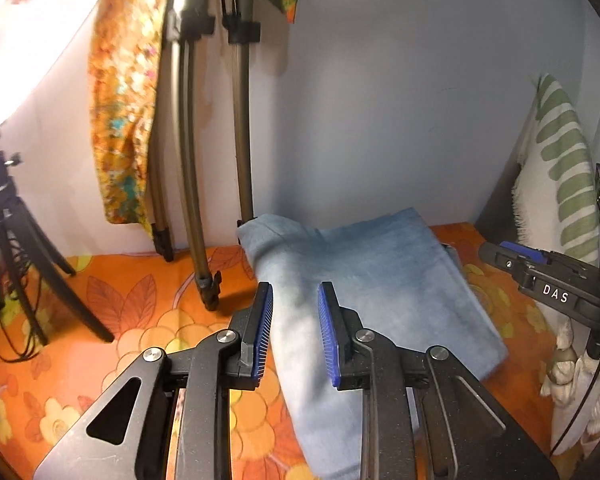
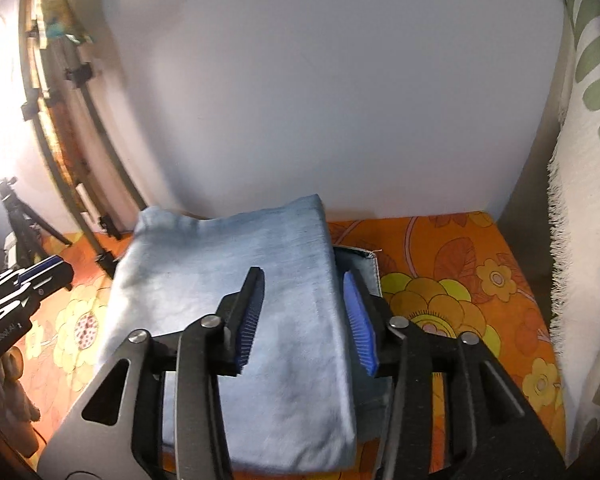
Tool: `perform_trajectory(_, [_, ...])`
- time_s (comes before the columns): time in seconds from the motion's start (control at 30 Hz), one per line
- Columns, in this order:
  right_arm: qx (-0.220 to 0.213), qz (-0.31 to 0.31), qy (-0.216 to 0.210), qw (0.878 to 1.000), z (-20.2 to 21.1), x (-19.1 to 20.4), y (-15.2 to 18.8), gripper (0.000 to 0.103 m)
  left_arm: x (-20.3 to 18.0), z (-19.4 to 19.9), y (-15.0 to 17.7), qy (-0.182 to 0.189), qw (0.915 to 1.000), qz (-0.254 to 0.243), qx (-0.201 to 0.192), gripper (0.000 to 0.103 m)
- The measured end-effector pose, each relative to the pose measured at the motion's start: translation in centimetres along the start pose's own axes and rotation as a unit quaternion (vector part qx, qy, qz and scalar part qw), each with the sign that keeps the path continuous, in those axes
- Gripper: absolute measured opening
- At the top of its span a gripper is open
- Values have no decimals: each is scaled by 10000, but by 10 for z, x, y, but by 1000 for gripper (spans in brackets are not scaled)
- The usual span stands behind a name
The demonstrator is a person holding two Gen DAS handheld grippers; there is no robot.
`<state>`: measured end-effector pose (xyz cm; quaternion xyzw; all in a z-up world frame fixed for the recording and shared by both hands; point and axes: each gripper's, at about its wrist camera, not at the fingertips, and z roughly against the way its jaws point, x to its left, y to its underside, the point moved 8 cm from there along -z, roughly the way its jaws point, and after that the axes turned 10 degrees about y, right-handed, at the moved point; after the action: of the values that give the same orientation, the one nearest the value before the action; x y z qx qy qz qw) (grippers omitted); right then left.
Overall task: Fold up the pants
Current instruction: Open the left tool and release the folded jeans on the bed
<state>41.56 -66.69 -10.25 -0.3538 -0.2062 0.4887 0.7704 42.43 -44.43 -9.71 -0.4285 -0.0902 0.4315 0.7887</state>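
Pants: the light blue pants [image 1: 364, 280] lie folded into a thick rectangle on the orange floral sheet [image 1: 112, 308], at the centre of both wrist views, close to the pale wall [image 1: 400, 100] at 12 o'clock.
Fold detail: in the right wrist view a lower layer with a stitched hem sticks out from under the top layer at about 2 o'clock of the pile.
Left gripper: the left gripper [image 1: 294, 330] has its jaws narrowly apart over the pile's left edge; blue cloth shows in the gap, the ribbed blue pads [image 1: 327, 336] do not press on it, nothing is held.
Right gripper: the right gripper [image 2: 306, 320] has its jaws moderately wide over the pile's right edge, cloth showing between them, nothing clamped.
Each other: from the left wrist view the right gripper sits at 3 o'clock; from the right wrist view the left one sits at 9 o'clock.
Surroundings: tripod legs [image 1: 188, 140] and a patterned orange cloth [image 1: 120, 120] at 11 o'clock; a white pillow with green stripes [image 1: 560, 168] at 3 o'clock.
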Motion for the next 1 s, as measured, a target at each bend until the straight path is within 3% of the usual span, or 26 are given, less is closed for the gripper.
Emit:
perform_trajectory(0.07, [-26,16,-9,10000,13,2,3,47,-1,12,1,17,10000,-4,-32,23])
perform_trajectory(0.13, [-34,25,-30,10000,26,3,8,49,-5,26,1,37,10000,-4,-68,32])
perform_trajectory(0.2, [-59,51,-18,10000,42,3,13,57,-8,38,1,63,9999,12,-113,49])
perform_trajectory(0.27, [-100,75,-12,9999,57,2,18,61,-14,50,5,125,9998,-2,-121,55])
perform_trajectory(0.6, [-412,115,-17,9991,148,5,44,81,-50,125,33,324,9990,-173,-236,66])
perform_trajectory(1.0, [-630,68,-126,9979,231,28,98,85,-76,206,72,237,9978,-392,-478,80])
